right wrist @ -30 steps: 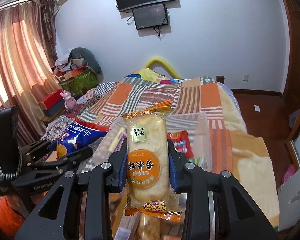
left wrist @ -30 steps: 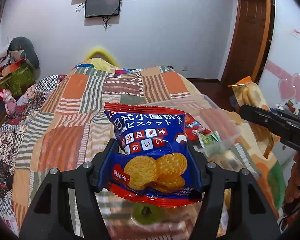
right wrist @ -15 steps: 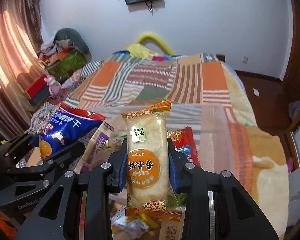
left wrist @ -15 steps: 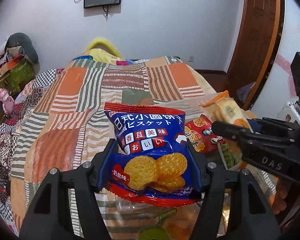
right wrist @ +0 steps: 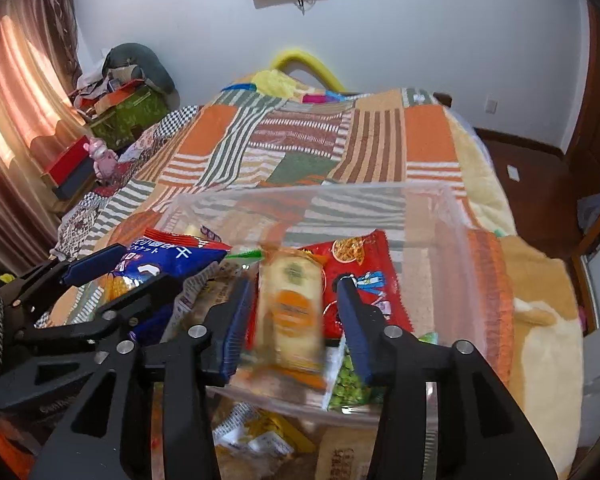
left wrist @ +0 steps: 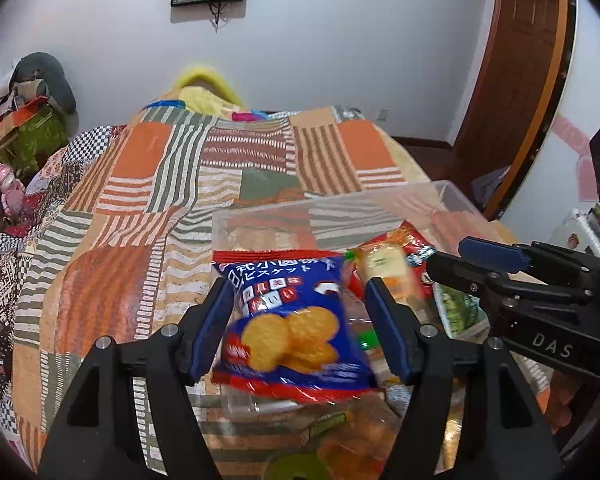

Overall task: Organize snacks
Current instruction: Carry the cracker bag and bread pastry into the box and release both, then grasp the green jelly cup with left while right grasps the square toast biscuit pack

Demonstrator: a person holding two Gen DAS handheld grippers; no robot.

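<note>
My left gripper (left wrist: 297, 286) hangs over the near end of a clear plastic bin (left wrist: 324, 200). Its jaws are opening. The blue biscuit bag (left wrist: 288, 320) sits tilted and blurred between the pads, with gaps on both sides. My right gripper (right wrist: 294, 282) is over the same bin (right wrist: 308, 190), jaws also opening. The orange-labelled rice cracker pack (right wrist: 292, 312) is blurred between its pads and loose of them. The left wrist view shows the right gripper (left wrist: 456, 258) and the cracker pack (left wrist: 384, 268) at right. The right wrist view shows the left gripper (right wrist: 128, 276) and blue bag (right wrist: 168, 256) at left.
A red snack bag (right wrist: 356, 264) and a green pea pack (right wrist: 352, 384) lie in the bin. Several loose packs (right wrist: 256, 436) lie in front of it. The bin rests on a bed with a patchwork blanket (left wrist: 148, 184). Cluttered boxes (right wrist: 128, 116) stand left, a wooden door (left wrist: 516, 64) right.
Both grippers came down over the bin, then held still. Their jaws have spread, and the biscuit bag and cracker pack have slipped lower and come free of the pads.
</note>
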